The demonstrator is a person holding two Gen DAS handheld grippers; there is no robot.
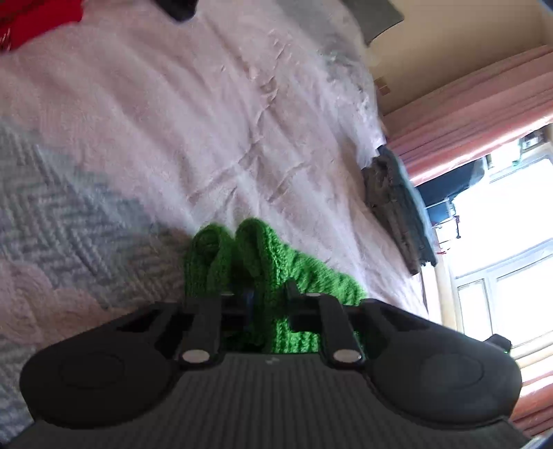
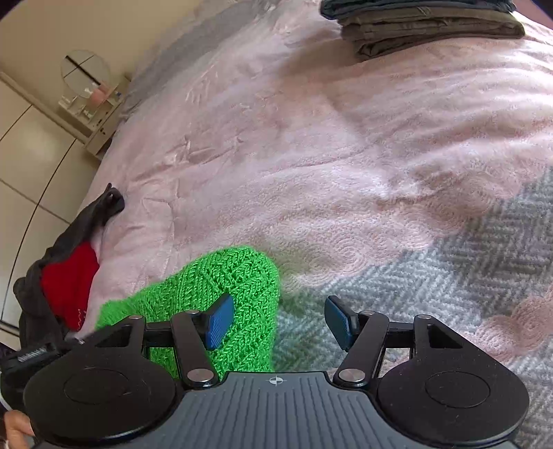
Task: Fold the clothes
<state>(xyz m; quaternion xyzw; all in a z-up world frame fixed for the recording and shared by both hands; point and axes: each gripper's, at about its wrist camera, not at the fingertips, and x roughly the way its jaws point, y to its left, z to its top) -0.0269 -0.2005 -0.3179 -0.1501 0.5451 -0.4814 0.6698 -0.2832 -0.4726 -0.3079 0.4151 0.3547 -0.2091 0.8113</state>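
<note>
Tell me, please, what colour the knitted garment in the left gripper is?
Bright green. The knitted garment shows best in the right wrist view.

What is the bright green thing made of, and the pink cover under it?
The bright green knitted garment looks like chunky yarn, wool or acrylic: visible matte stitches. The pink fuzzy bed cover looks like soft fleece or plush, with a brushed nap.

My bed (image 2: 311,145) wears a pink fleecy blanket (image 1: 172,121) with grey zigzag patches. On it lie a green knitted garment (image 2: 221,276), a stack of folded dark clothes (image 2: 425,24) at the far side, and a red and black heap (image 2: 65,283) by the edge.
</note>
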